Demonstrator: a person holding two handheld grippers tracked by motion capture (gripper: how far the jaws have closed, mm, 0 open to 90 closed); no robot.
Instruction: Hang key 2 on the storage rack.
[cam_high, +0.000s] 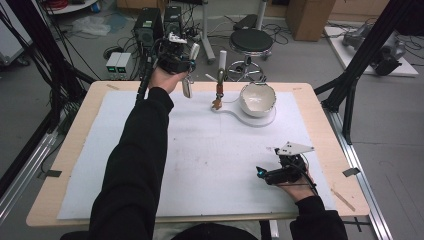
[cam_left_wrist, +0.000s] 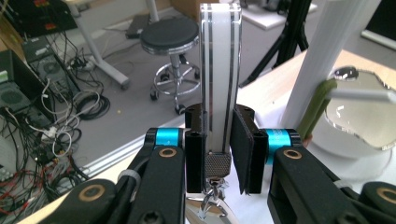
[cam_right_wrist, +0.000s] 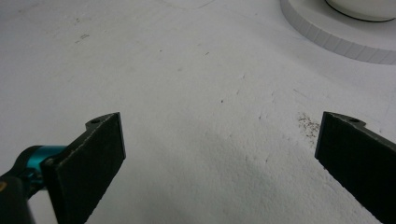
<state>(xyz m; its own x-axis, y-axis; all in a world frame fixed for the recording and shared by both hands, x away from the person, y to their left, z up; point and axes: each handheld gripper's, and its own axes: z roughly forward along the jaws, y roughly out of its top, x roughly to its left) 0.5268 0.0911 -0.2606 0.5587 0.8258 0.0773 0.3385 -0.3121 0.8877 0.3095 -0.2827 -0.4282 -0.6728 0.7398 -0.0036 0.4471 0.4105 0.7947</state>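
Left tongs (cam_left_wrist: 218, 154) clenched on the white tool handle (cam_left_wrist: 219, 70) near the table's far edge; right tongs (cam_right_wrist: 219, 154) released. Lift steadily, clear of the bowl (cam_high: 257, 98).

A glossy white plastic tool handle (cam_left_wrist: 219, 70) with a knurled metal collar is clamped by matt black pads (cam_left_wrist: 243, 149). The glazed bowl (cam_high: 257, 98) shines; the white mat (cam_right_wrist: 196, 93) looks matt, scuffed.

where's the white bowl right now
In the high view the white bowl sits on a white stand at the table's far side, right of centre, beside the upright post.
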